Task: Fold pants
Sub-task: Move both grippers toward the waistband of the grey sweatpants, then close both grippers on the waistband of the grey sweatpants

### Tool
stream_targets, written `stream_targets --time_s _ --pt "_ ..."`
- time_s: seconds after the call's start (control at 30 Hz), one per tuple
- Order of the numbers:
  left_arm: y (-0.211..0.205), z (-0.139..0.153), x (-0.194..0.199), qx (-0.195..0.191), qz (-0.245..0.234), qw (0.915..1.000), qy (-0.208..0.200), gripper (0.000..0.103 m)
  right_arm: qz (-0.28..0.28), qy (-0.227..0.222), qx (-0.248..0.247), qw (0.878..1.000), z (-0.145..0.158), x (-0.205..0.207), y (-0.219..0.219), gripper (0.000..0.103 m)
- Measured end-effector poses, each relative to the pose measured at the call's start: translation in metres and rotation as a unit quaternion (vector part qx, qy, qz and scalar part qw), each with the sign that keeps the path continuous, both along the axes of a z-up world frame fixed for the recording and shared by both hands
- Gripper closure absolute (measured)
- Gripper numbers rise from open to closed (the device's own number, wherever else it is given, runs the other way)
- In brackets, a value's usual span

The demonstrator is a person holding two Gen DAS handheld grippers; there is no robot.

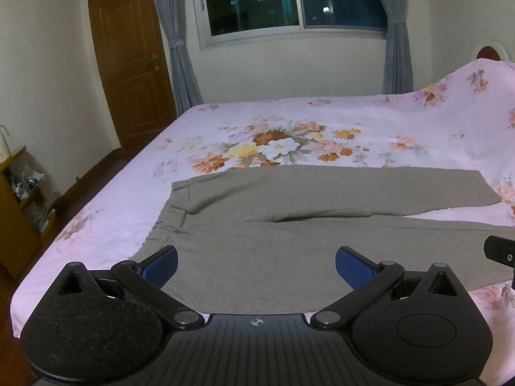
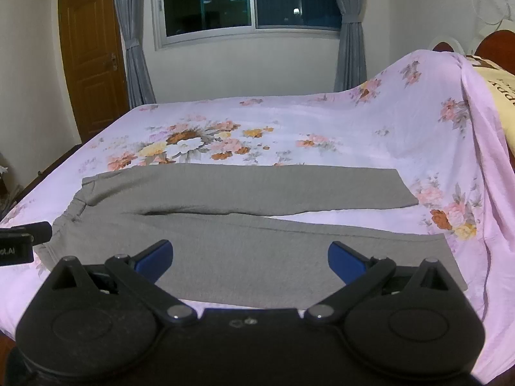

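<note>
Grey pants (image 1: 273,225) lie flat on the bed, waistband to the left, both legs spread out to the right with a narrow gap between them. They also show in the right wrist view (image 2: 257,225). My left gripper (image 1: 256,265) is open and empty, above the near edge of the pants by the waist end. My right gripper (image 2: 250,262) is open and empty, above the near leg. The right gripper's tip shows at the edge of the left wrist view (image 1: 500,251).
The bed carries a pink floral sheet (image 1: 289,128) that rises over pillows at the right (image 2: 434,96). A wooden door (image 1: 128,58), a curtained window (image 1: 289,0) and a low shelf (image 1: 19,199) stand beyond the bed.
</note>
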State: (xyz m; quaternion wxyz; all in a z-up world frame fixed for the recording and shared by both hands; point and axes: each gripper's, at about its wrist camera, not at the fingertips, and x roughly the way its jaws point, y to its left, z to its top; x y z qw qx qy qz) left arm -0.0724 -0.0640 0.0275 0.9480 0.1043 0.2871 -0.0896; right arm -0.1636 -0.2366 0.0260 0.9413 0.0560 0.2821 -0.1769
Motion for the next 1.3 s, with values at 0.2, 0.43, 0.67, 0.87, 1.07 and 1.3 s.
stream_targets --time_s 0.2,0.43,0.67,0.87,1.07,1.3 --pt "-0.001 -0.005 0.01 0.006 0.004 1.0 0.003 0.0 0.002 0.0 0.001 1.0 -0.002 0.003 0.0 0.0" --pt "-0.001 -0.011 0.024 0.009 0.007 0.9999 0.009 0.0 0.005 -0.004 -0.028 1.0 -0.006 0.016 0.0 0.0" --pt "-0.003 -0.022 0.046 0.016 0.01 0.9996 0.019 0.0 0.018 -0.005 -0.051 0.999 -0.012 0.035 0.002 0.0" --pt "-0.003 -0.031 0.069 0.025 0.017 0.9992 0.025 0.0 0.034 -0.002 -0.039 0.999 -0.022 0.057 0.004 0.0" --pt "-0.005 -0.042 0.095 0.035 0.023 0.9986 0.032 0.0 0.055 0.014 -0.039 0.998 -0.033 0.078 0.003 0.0" --pt "-0.004 -0.059 0.14 0.041 0.022 0.9976 0.052 0.0 0.097 0.009 -0.053 0.994 -0.043 0.116 0.003 0.0"
